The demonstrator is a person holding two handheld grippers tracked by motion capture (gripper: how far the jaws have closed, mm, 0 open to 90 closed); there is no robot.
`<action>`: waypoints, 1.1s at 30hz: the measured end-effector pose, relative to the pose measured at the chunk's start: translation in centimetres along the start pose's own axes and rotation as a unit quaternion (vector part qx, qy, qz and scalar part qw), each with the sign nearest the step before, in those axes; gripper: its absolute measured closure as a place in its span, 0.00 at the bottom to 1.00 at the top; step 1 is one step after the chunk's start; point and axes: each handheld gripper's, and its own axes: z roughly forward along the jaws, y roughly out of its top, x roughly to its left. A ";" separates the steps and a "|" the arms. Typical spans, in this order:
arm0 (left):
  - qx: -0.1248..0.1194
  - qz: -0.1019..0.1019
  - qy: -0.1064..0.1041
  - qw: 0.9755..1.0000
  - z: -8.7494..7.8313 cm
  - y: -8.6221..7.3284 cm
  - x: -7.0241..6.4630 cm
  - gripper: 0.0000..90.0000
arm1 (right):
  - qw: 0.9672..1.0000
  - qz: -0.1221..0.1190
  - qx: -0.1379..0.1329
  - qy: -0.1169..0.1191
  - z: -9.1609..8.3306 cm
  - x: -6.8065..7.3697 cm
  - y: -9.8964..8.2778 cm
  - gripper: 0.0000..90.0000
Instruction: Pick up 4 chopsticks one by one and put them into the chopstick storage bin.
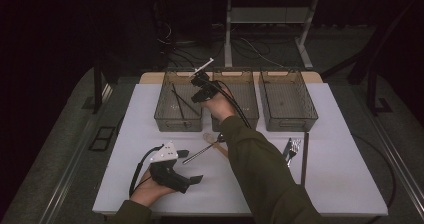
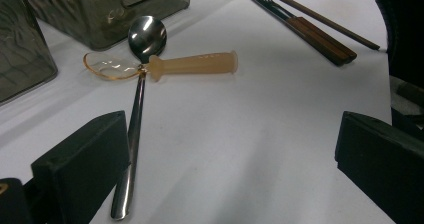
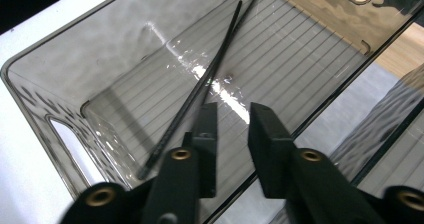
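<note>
My right gripper point(image 1: 198, 95) hovers over the left smoky plastic bin point(image 1: 177, 121), jaws pointing down into it. In the right gripper view its jaws point(image 3: 234, 111) stand a narrow gap apart with nothing between them. Two thin black chopsticks point(image 3: 200, 89) lie on the ribbed floor of the bin point(image 3: 75, 84) just below. My left gripper point(image 1: 190, 166) rests near the table's front left, jaws wide open and empty point(image 2: 232, 129). A metal spoon point(image 2: 135, 124) lies beside its left jaw, crossed by a translucent orange spoon point(image 2: 195, 64).
A middle bin point(image 1: 245, 119) and a right bin point(image 1: 287, 101) stand in the same row at the back. A fork and a wooden-handled knife point(image 1: 292, 149) and a long dark chopstick point(image 1: 304, 156) lie on the white table's right side.
</note>
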 end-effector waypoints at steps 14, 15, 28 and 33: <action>0.004 -0.002 0.006 1.000 -0.2 -0.1 0.3 0.00 | 0.998 -0.010 -0.040 0.036 -2.8 -0.4 -0.7 0.57; 0.002 -0.003 0.007 1.000 -0.2 -0.1 0.3 0.00 | 0.998 -0.011 -0.042 0.039 -3.0 -0.4 -0.9 0.57; 0.008 -0.005 0.012 1.000 -0.3 -0.2 0.3 0.00 | 0.997 -0.018 -0.063 0.048 -7.3 -1.2 -4.4 0.52; 0.008 -0.002 0.013 1.000 -0.2 -0.2 0.2 0.00 | 0.996 -0.023 -0.066 0.047 -9.0 -1.7 -5.8 0.52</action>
